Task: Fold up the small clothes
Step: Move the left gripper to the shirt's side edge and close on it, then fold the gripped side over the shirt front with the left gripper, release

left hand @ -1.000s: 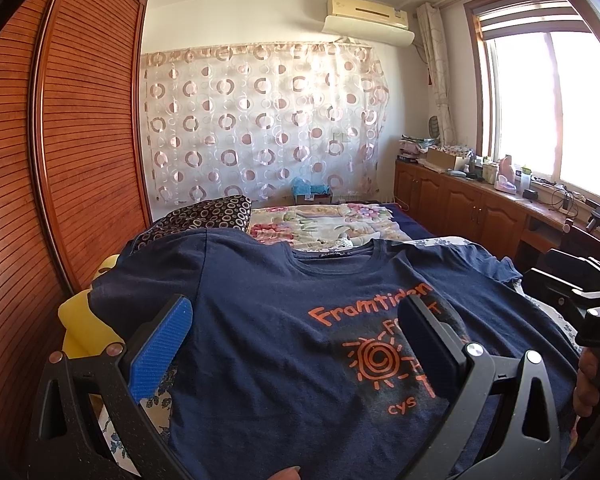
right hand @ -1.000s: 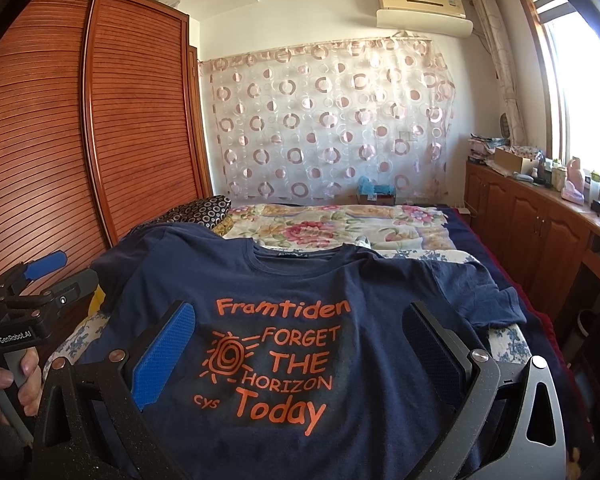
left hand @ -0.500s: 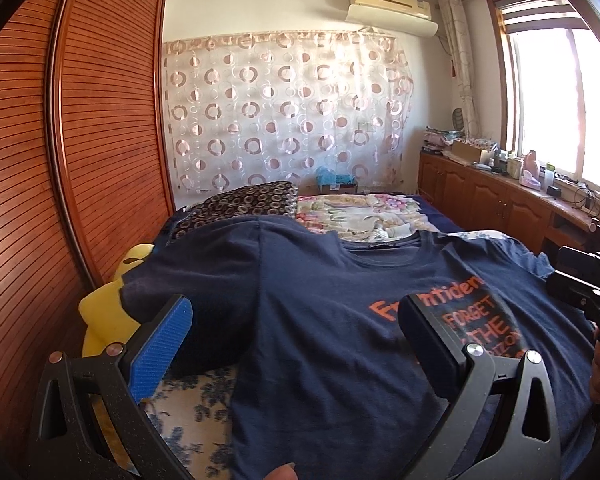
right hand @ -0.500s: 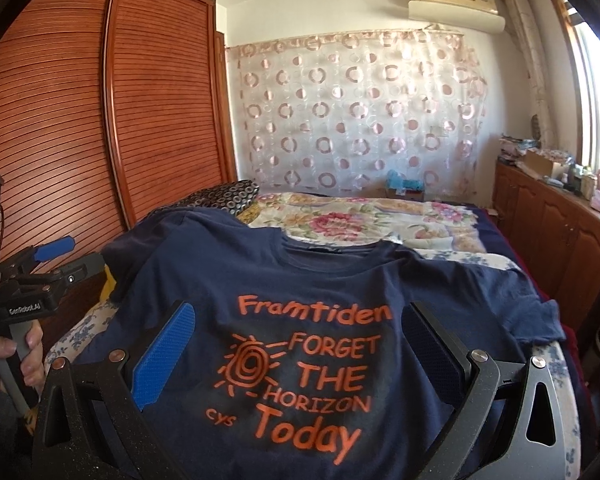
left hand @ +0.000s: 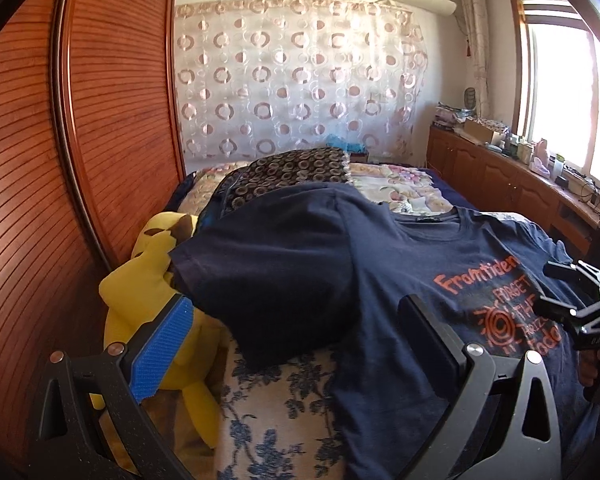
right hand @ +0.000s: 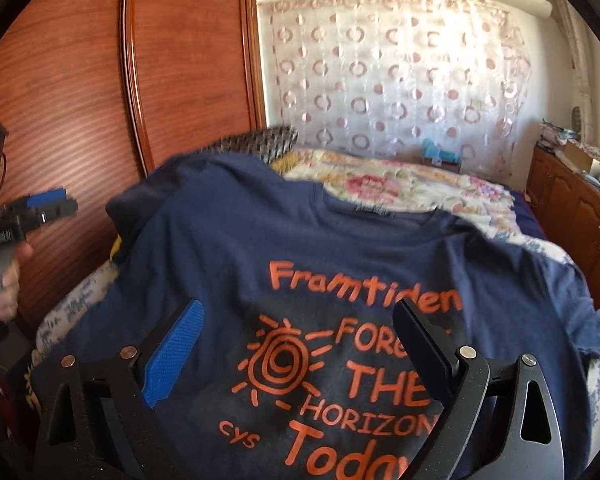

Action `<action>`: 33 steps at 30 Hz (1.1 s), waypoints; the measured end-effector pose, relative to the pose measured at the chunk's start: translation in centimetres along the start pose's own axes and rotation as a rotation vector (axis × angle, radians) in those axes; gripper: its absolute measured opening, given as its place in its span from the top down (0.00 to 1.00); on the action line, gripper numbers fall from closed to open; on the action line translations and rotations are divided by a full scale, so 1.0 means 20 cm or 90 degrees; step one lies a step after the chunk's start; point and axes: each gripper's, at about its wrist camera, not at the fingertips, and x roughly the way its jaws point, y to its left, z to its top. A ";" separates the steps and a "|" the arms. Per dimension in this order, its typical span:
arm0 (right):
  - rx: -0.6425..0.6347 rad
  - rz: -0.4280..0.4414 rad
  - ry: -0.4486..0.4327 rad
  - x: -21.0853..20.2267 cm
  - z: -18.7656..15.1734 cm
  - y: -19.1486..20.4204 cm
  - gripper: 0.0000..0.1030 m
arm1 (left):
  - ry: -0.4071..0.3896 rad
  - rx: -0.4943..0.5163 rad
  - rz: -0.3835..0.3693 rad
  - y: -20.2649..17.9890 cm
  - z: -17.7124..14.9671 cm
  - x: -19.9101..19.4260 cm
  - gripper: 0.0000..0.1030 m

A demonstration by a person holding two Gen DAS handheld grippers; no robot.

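Right claw [right hand: 296, 344]: jaws apart and closing, nothing pinched; right-wrist view blurred, T-shirt [right hand: 340, 260] hem cut off below. Left claw [left hand: 296, 336]: apart, empty. Shirt lies flat on bed [left hand: 268, 420], under and ahead of both; sleeve [left hand: 276, 264] between left jaws.

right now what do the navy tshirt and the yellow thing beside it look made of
Navy t-shirt: soft matte knit, probably cotton jersey; it drapes and creases, and its orange print looks flat. Yellow toy: seemingly plush fabric, with a fuzzy matte surface and rounded stuffed shape.
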 end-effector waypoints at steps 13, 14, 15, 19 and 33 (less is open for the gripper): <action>-0.004 0.007 0.036 0.02 0.04 -0.07 0.11 | 0.084 -0.093 -0.021 0.34 0.05 0.34 0.31; -0.002 0.007 0.031 0.02 0.04 -0.07 0.11 | 0.084 -0.100 -0.029 0.36 0.05 0.36 0.31; 0.000 0.007 0.025 0.03 0.01 -0.05 0.11 | 0.083 -0.103 -0.041 0.38 0.04 0.38 0.31; 0.001 0.000 0.009 0.05 -0.01 0.01 0.11 | 0.087 -0.112 -0.054 0.41 0.02 0.42 0.42; -0.005 -0.007 0.011 0.04 -0.01 0.03 0.11 | 0.096 -0.043 -0.012 0.36 0.04 0.41 0.96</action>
